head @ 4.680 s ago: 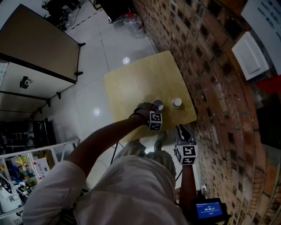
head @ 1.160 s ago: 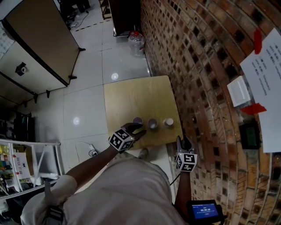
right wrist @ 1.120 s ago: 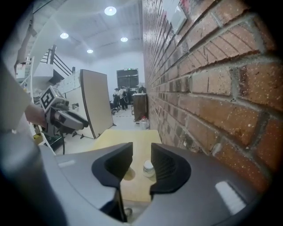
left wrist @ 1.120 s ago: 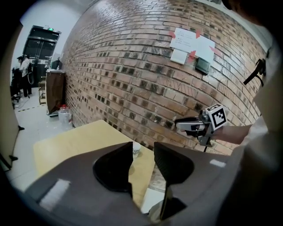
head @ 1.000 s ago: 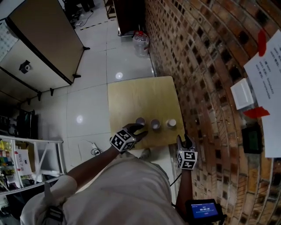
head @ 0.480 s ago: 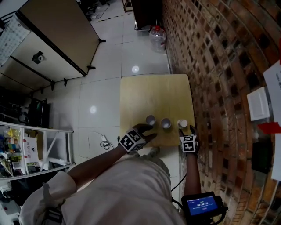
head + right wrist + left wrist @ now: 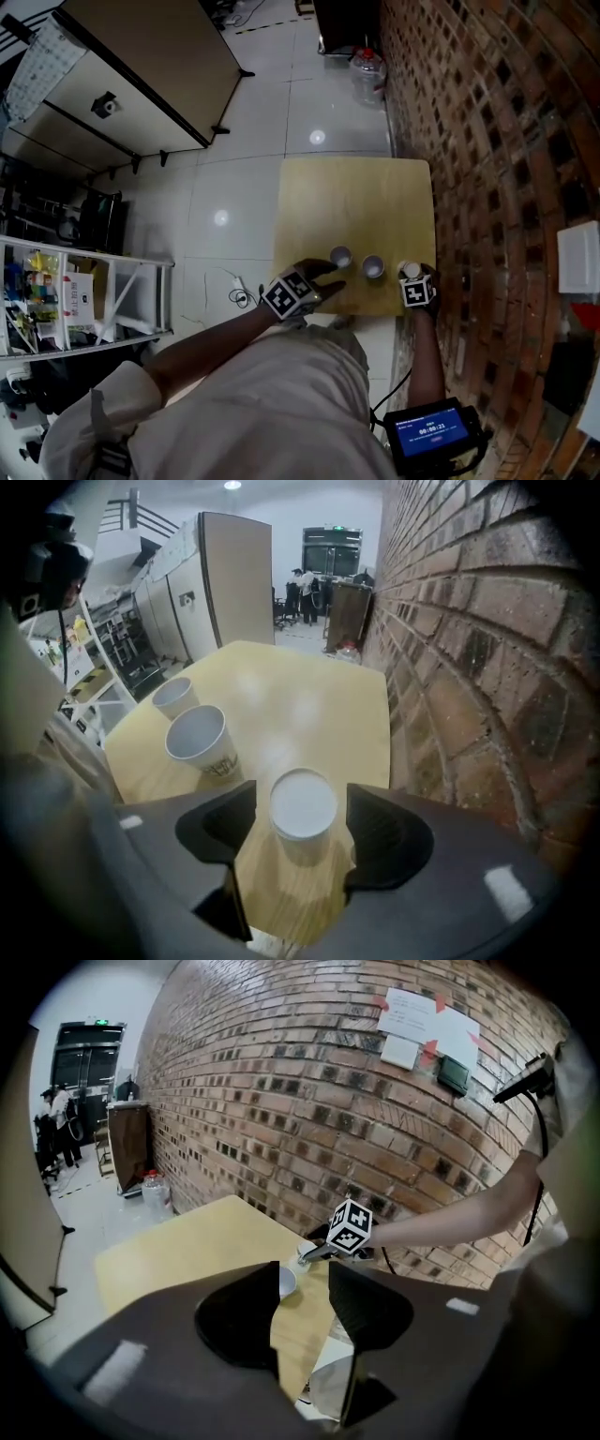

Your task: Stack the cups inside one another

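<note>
Desk: the wooden desk [image 7: 356,202] is standing against the brick wall [image 7: 487,141] and is carrying three white cups in a row along its near edge.
Left cup: the left cup [image 7: 340,256] is standing upright, mouth up, apart from its neighbour.
Middle cup: the middle cup [image 7: 373,267] is standing upright, mouth up, between the other two and touching neither.
Right cup: the right cup [image 7: 410,271] is standing nearest the wall, sitting between the right claw's jaws.
Right claw: the right claw [image 7: 300,829] is pointing steeply down over the right cup. Its jaws have just been opening and are standing released, with a gap showing on each side of the cup's rim.
Left claw: the left claw [image 7: 302,1283] is hovering just beside the left cup at the desk's near edge, jaws spread and grasping nothing. Only the desk top and part of one cup rim are showing between them.
</note>
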{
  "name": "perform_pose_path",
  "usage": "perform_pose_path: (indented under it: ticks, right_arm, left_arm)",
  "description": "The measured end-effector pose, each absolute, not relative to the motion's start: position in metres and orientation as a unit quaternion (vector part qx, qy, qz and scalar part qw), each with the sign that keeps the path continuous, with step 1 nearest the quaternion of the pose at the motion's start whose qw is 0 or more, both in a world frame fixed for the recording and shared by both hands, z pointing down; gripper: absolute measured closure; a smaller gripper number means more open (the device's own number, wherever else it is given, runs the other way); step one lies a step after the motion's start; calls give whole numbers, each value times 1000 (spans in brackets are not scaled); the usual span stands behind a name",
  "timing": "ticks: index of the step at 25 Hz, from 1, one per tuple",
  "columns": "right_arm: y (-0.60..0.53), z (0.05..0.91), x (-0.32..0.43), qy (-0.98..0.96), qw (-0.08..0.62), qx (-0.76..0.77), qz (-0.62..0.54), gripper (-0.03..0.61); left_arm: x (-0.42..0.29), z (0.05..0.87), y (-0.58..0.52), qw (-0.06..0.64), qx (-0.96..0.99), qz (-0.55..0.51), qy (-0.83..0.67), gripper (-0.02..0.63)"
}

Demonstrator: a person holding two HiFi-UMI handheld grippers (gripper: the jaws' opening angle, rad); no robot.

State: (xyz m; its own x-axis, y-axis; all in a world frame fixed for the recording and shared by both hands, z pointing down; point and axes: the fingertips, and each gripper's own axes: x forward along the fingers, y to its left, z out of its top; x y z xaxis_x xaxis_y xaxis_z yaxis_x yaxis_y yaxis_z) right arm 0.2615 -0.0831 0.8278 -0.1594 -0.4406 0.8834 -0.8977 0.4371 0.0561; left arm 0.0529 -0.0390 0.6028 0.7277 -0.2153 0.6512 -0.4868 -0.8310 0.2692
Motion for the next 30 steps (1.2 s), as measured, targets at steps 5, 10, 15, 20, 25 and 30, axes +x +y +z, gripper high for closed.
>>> perform_pose_path:
  ticks: [5, 10, 15, 20, 25, 30]
  right_arm:
    - [-81, 850, 262, -702, 458, 464, 288, 278]
    - [-81, 856, 267, -687, 458, 480, 297, 296]
    - [-82, 828, 263, -699, 421, 504, 284, 298]
    - [-83, 767, 263, -720, 328, 554, 258, 299]
    - [-69, 695, 249, -745, 245, 575, 231, 299]
    - [-59, 651, 242, -762, 181, 583, 217, 299]
  left_arm:
    - [42, 607, -45, 223, 898, 319, -204, 431]
    - [37, 608, -50, 221, 895, 327, -210, 431]
    - [38, 608, -50, 219, 895, 330, -204, 431]
    - [52, 604, -56, 224, 903, 311, -192, 430]
    - [63, 599, -57, 236, 910, 298, -166, 414]
    - [93, 594, -62, 238, 919, 283, -135, 396]
